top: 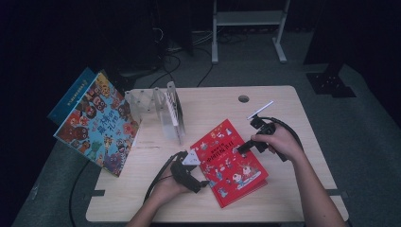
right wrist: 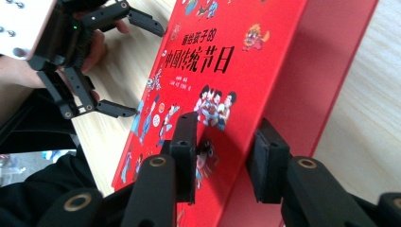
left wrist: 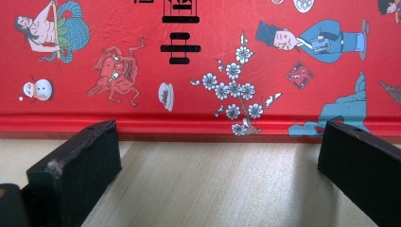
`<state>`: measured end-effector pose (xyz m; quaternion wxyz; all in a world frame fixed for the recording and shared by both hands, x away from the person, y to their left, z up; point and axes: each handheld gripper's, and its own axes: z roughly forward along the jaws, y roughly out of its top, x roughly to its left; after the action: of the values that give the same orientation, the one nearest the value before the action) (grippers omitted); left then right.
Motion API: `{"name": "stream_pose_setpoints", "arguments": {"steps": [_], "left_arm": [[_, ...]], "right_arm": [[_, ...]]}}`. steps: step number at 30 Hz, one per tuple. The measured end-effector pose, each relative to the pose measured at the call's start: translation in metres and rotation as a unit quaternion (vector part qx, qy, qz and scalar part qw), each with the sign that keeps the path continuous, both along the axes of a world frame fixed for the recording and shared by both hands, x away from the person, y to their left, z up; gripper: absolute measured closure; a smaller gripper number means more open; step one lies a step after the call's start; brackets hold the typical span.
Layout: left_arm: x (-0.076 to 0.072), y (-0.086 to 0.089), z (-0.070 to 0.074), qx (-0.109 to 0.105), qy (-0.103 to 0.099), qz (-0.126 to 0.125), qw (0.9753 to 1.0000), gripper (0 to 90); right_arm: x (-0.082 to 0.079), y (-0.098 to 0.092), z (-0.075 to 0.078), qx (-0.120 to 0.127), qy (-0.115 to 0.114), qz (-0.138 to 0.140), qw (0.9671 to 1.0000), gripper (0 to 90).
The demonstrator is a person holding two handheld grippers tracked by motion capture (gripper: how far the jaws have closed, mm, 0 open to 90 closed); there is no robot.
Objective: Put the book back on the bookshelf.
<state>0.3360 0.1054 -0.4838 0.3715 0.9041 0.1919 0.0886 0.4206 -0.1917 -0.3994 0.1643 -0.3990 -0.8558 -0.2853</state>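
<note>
- High view: red book [top: 230,162] lying flat at lower centre of the frame, long axis running from upper left to lower right.
- Left gripper [top: 202,184] at the book's lower-left edge, jaws spread wide and empty, spine edge [left wrist: 198,124] straight ahead across both tips.
- Right gripper [top: 242,149] over the cover's upper right; jaws parted, one on the cover, the other apparently past its edge, not yet clamped.
- Probably nearer to gripping: right.

Red picture book [left wrist: 227,61]: cover cut off at top and both sides in the left gripper view; title characters partly cropped.
Right claw [right wrist: 222,161]: whether its jaws touch the raised cover cannot be told.
Blue book [top: 71,97]: largely hidden behind the colourful picture book [top: 97,125]; title illegible.
</note>
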Motion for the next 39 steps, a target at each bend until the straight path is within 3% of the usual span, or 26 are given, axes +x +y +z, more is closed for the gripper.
{"name": "stream_pose_setpoints", "arguments": {"steps": [8,14,19,28,35,37,39], "left_arm": [[0.000,0.000,0.000,-0.001,-0.001,0.000,1.0000,0.0],[0.000,0.000,0.000,-0.001,0.000,0.000,1.0000,0.0],[0.000,0.000,0.000,0.000,0.000,0.000,1.0000,0.0],[0.000,0.000,0.000,0.000,0.000,0.000,1.0000,0.0],[0.000,0.001,0.000,0.000,-0.001,0.004,1.0000,0.0],[0.001,0.003,0.001,0.000,0.003,0.006,1.0000,0.0],[0.004,0.006,0.002,-0.013,0.019,0.012,0.9997,0.0]], "right_arm": [[0.003,0.017,0.009,0.010,0.007,0.009,0.9999,67.7],[0.006,0.040,0.008,-0.006,0.014,0.021,0.9997,70.2],[0.007,0.036,0.024,-0.004,0.001,0.008,1.0000,72.2],[0.008,0.042,0.029,-0.007,0.025,0.007,0.9996,76.9],[0.008,0.045,0.031,0.009,0.040,0.000,0.9992,82.0],[0.007,0.045,0.032,0.012,0.040,-0.007,0.9991,83.2],[0.006,0.045,0.035,0.017,0.035,-0.012,0.9992,84.6]]}}
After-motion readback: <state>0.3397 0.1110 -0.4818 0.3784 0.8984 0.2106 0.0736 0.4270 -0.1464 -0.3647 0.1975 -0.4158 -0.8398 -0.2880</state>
